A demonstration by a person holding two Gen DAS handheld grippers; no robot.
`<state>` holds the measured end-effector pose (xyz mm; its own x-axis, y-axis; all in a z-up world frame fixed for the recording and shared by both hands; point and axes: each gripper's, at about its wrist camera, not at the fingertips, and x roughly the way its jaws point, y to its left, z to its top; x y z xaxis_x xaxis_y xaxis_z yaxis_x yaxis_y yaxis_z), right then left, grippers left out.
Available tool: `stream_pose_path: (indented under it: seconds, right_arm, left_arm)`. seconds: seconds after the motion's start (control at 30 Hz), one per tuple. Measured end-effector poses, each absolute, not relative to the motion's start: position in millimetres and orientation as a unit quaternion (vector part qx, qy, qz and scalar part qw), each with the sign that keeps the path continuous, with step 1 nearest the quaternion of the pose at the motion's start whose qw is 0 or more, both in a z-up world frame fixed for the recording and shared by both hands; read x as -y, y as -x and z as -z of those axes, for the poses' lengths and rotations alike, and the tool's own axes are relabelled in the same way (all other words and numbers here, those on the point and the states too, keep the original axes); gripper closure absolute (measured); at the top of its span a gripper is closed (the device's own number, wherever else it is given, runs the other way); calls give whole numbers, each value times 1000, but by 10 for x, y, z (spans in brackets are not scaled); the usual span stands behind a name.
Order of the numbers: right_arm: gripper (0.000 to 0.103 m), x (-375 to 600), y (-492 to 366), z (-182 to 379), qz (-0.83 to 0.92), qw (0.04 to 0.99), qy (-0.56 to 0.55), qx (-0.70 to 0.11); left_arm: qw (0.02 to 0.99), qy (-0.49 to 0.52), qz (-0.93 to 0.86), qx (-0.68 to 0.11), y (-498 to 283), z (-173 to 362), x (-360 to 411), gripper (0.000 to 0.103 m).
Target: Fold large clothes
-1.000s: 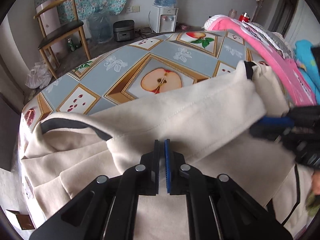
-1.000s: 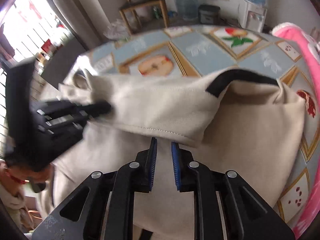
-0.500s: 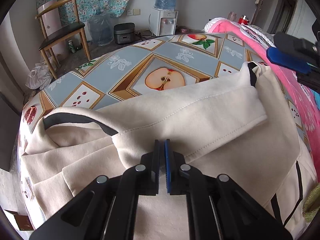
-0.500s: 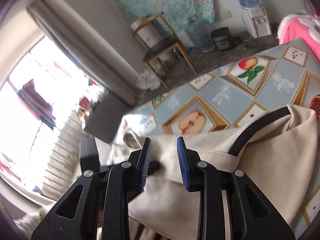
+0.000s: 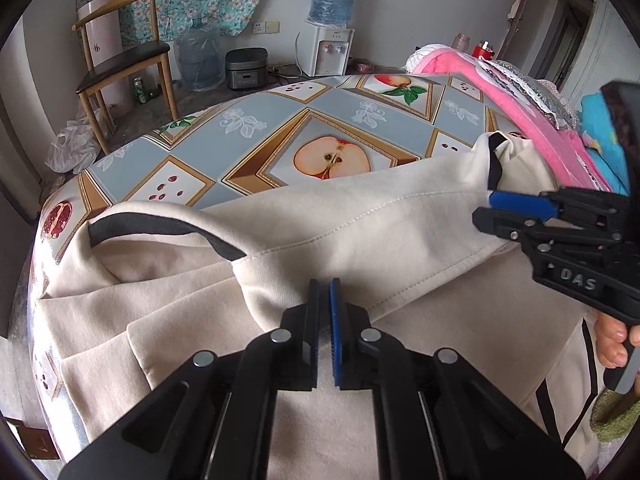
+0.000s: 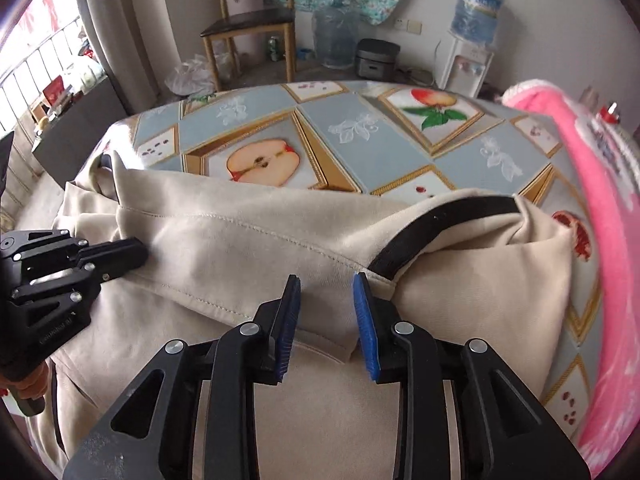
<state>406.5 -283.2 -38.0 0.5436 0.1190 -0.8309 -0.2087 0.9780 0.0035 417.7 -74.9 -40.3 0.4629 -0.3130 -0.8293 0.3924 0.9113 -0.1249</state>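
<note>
nearest in the left wrist view, the left gripper [image 5: 324, 300] has its black and blue fingers pressed together on the folded lower edge of the large cream fleece garment with black trim [image 5: 360, 232]. in the right wrist view the right gripper [image 6: 326, 312] is spread wide, its blue pads either side of the stitched hem near the black-edged opening [image 6: 436, 224], holding nothing.

the garment lies across the near half of the table with a fruit-print oilcloth [image 6: 360, 128], one flap doubled over. it looks soft, thick and limp, likely to sag and drag, not slip; the stitched hem and corners seem the firmest places to pinch.

beyond lies a pink quilted blanket [image 5: 500, 92], then a wooden chair [image 5: 124, 64] by the wall.
</note>
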Motion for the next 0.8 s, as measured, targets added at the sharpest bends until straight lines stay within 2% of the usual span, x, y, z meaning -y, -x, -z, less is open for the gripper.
stream_pose_path:
  seconds: [0.03, 0.2, 0.37, 0.43, 0.47, 0.53, 0.63, 0.8]
  right_arm:
    - [61, 2799, -4048, 340, -101, 881, 45, -460]
    - [51, 2590, -4160, 604, -79, 864, 83, -490]
    - [49, 2786, -3993, 433, -68, 868, -1, -492]
    - [40, 2875, -3770, 240, -71, 876, -35, -476]
    - [36, 2920, -3621, 145, -69, 880, -50, -467]
    - [26, 2966, -3329, 11, -80, 883, -71, -456]
    - [16, 2963, -2857, -83, -80, 886, -67, -452]
    - [11, 2925, -2122, -37, -45, 891, -43, -449]
  left_arm:
    - [854, -40, 207, -475, -4178, 402, 749, 98]
    - [855, -16, 203, -478, -4186, 409, 696, 98]
    - [852, 2, 196, -487, -4146, 337, 634, 98]
    - [855, -8, 191, -482, -4049, 233, 613, 86]
    - [857, -13, 191, -479, -3988, 180, 611, 74]
    - [862, -20, 195, -467, -3790, 42, 568, 62]
    - [864, -47, 177, -469, -3457, -87, 490, 56]
    - [866, -39, 153, -474, -2826, -182, 196, 34]
